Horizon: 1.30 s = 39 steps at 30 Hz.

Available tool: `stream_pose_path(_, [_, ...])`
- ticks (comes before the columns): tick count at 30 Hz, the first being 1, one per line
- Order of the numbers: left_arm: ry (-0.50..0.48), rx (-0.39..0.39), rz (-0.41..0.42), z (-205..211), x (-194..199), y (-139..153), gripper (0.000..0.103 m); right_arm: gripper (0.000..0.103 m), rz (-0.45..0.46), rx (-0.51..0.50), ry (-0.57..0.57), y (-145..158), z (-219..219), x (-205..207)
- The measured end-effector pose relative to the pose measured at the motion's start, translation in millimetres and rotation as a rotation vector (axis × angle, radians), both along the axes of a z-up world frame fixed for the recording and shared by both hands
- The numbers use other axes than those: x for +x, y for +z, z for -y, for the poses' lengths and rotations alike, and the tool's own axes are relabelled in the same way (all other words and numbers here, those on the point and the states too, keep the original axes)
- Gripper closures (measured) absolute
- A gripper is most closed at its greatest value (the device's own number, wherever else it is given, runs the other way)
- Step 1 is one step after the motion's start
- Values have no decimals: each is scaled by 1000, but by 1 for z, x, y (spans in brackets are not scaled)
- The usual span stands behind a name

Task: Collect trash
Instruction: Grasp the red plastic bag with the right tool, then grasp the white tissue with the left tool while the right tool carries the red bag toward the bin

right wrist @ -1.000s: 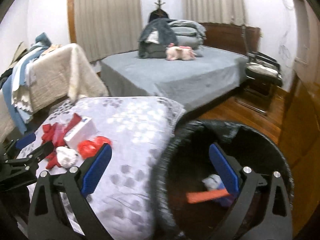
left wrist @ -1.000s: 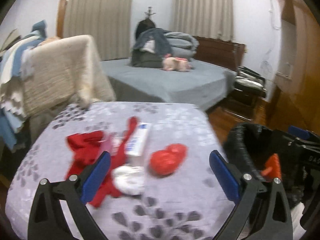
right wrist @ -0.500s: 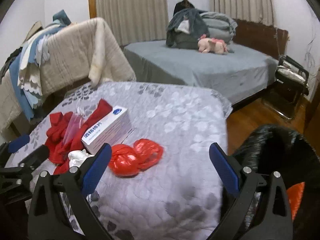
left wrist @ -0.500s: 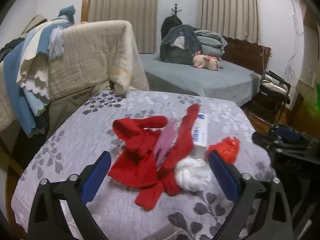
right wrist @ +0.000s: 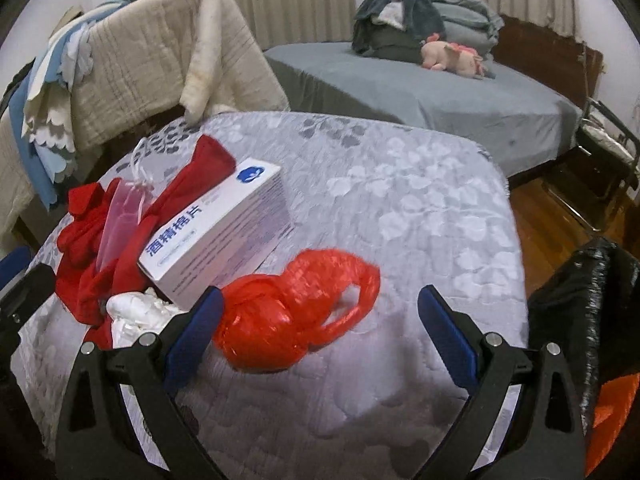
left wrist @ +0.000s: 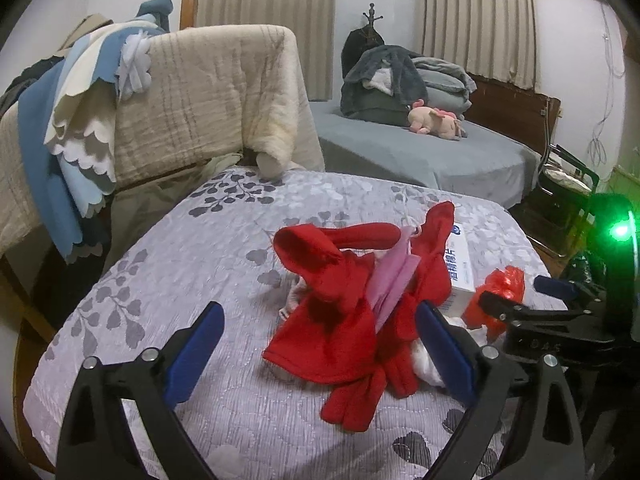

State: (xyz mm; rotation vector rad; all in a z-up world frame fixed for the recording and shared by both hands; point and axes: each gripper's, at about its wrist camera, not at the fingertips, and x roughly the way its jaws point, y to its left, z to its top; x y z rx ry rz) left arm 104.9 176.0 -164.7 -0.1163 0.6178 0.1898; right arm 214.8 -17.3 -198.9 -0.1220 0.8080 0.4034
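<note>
A crumpled red plastic bag (right wrist: 296,316) lies on the grey quilted table (right wrist: 400,208), and my right gripper (right wrist: 318,340) is open around its near end, empty. The bag also shows in the left wrist view (left wrist: 502,292). A white crumpled tissue (right wrist: 136,312) lies left of it beside a white box with blue print (right wrist: 216,236). A red garment (left wrist: 344,308) with a pink plastic piece (left wrist: 394,276) lies in a heap. My left gripper (left wrist: 318,352) is open over the garment's near edge, empty. The black-lined trash bin (right wrist: 588,304) stands at the table's right.
A chair draped with beige and blue blankets (left wrist: 160,112) stands behind the table on the left. A grey bed (right wrist: 432,88) with folded clothes and a pink plush toy (right wrist: 452,56) is at the back. A folding chair (right wrist: 604,152) stands on the wooden floor.
Both grippers have swung left from the trash bin toward the table. The right gripper has come down around the red bag; the left has come in over the red garment. Both stayed open.
</note>
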Motion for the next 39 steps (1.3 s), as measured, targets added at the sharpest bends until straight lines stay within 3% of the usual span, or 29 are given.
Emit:
stream_pose_path(6, [2, -34, 6, -1, -3, 1, 10, 36, -34, 21, 75, -3, -7, -4])
stream_pose_path(8, [0, -40, 3, 1, -3, 1, 10, 56, -51, 47, 107, -2, -8, -5])
stream_pose_path(10, [-8, -29, 2, 6, -5, 1, 10, 59, -54, 53, 126, 0, -10, -8])
stream_pose_path(17, [-58, -29, -21, 24, -5, -2, 19, 61, -33, 75, 88, 15, 15, -18])
stream_pose_path(25, [-110, -56, -24, 57, -10, -3, 40, 61, -19, 68, 32, 25, 53, -33])
stream_pose_path(30, [-164, -40, -33, 78, -5, -7, 48, 61, -20, 68, 5, 25, 67, -37])
stream_pose_path(39, [-157, 0, -106, 90, 16, -28, 53, 61, -24, 73, -4, 23, 73, -37])
